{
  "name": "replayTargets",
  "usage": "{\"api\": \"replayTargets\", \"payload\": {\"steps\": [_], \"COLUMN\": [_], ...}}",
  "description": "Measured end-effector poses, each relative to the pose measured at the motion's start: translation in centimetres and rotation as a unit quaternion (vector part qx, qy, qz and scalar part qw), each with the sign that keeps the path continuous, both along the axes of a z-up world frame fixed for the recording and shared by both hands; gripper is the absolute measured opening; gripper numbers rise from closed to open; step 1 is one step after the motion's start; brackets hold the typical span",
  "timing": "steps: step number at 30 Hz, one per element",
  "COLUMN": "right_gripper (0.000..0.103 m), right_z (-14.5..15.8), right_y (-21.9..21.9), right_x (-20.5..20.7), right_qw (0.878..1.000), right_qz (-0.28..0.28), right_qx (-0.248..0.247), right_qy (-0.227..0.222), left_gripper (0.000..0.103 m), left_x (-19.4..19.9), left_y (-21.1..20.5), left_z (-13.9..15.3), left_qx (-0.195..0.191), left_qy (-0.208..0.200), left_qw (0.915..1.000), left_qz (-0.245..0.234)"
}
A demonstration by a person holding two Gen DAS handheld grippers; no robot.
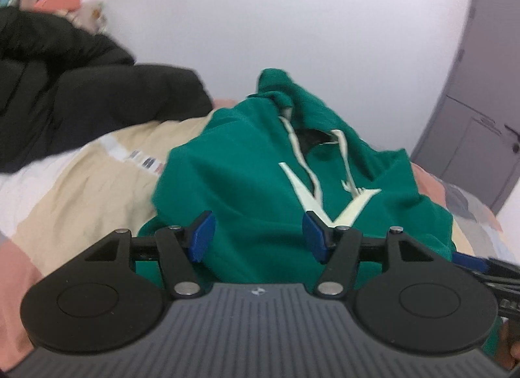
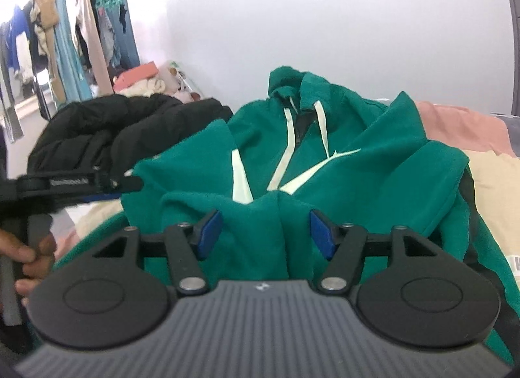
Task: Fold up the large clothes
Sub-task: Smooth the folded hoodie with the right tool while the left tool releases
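Bedroom, patchwork bed [image 1: 81,183] | green fleece hoodie with cream drawstrings [image 1: 247,166] lying part-folded | soft, floppy; taking hem corners | left gripper [image 1: 258,235], right gripper [image 2: 266,233] jaws spreading, empty

— What sort of place am I working in?

— A bedroom in a home. I'm over a bed [image 1: 81,157] with a patchwork cover of beige, pink and grey. A black puffer jacket [image 2: 107,131] lies on it. Clothes hang on a rail [image 2: 65,30] at the far left, and there's a grey door [image 1: 481,111] in the plain white wall [image 1: 325,36].
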State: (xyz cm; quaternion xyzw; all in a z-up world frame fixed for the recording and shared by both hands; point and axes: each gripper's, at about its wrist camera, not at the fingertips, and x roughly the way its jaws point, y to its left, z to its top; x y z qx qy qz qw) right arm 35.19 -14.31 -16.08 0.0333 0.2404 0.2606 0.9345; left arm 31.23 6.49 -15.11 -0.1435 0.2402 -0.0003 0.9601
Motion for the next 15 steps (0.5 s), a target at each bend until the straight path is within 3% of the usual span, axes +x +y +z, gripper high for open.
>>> {"api": "replayTargets", "payload": {"steps": [4, 9, 12, 15], "right_gripper": [0.05, 0.05, 0.05, 0.05], "right_z": [-0.8, -2.1, -2.7, -3.3], "right_y": [0.6, 1.1, 0.7, 0.2], "right_x": [0.5, 1.4, 1.9, 2.4], "right_qw": [1.0, 0.998, 0.998, 0.997], "right_qz": [-0.001, -0.002, -0.003, -0.006], "right_qx": [-0.027, -0.046, -0.042, -0.033], "right_qy": [0.014, 0.043, 0.054, 0.069], "left_gripper": [0.065, 0.065, 0.065, 0.065], "left_x": [-0.3, 1.1, 2.6, 3.4], "left_y": [-1.8, -2.8, -3.0, -3.3], "left_z": [0.0, -2.2, -4.4, -5.0], "left_qx": [0.023, 0.009, 0.023, 0.03], "left_qy": [-0.012, 0.033, 0.067, 0.073], "left_qw": [0.9993, 0.9968, 0.9937, 0.9927], "left_qz": [-0.028, -0.072, -0.087, -0.091]}}
